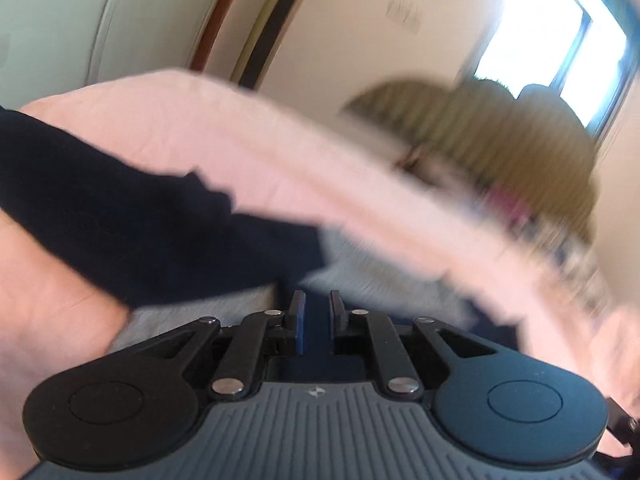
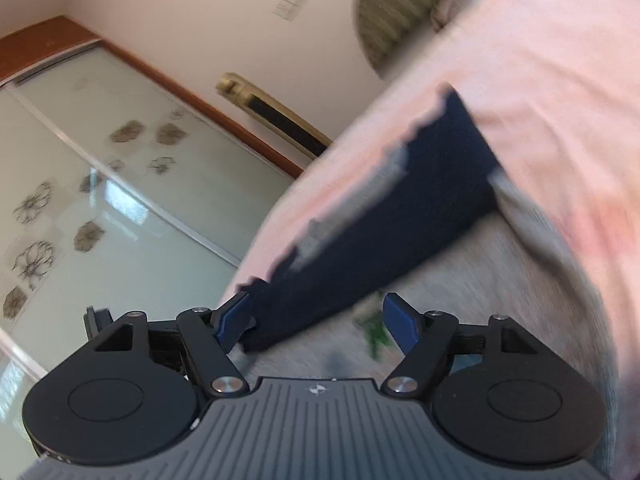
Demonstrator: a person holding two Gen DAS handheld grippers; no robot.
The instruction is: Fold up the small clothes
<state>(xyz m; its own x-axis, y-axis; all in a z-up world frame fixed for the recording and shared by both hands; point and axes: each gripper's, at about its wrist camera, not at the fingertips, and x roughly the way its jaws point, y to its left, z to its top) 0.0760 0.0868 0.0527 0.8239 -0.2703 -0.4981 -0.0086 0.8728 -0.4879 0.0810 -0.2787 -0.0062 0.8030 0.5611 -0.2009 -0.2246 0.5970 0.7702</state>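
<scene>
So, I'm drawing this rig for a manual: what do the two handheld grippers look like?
Both match: the left gripper and right gripper have black linkage arms with silver pivot pins, blue finger pads, two round black discs, and a grey ribbed body with a small emblem. No cables or sleeves are visible.

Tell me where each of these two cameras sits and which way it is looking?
Left wrist: sits behind the left gripper, jaws nearly together, facing the dark sock on the pink sheet; window beyond.
Right wrist: sits behind the right gripper, jaws wide, facing the same sock; glass wardrobe door behind.
Shared: sock, pink sheet, grey garment.
</scene>
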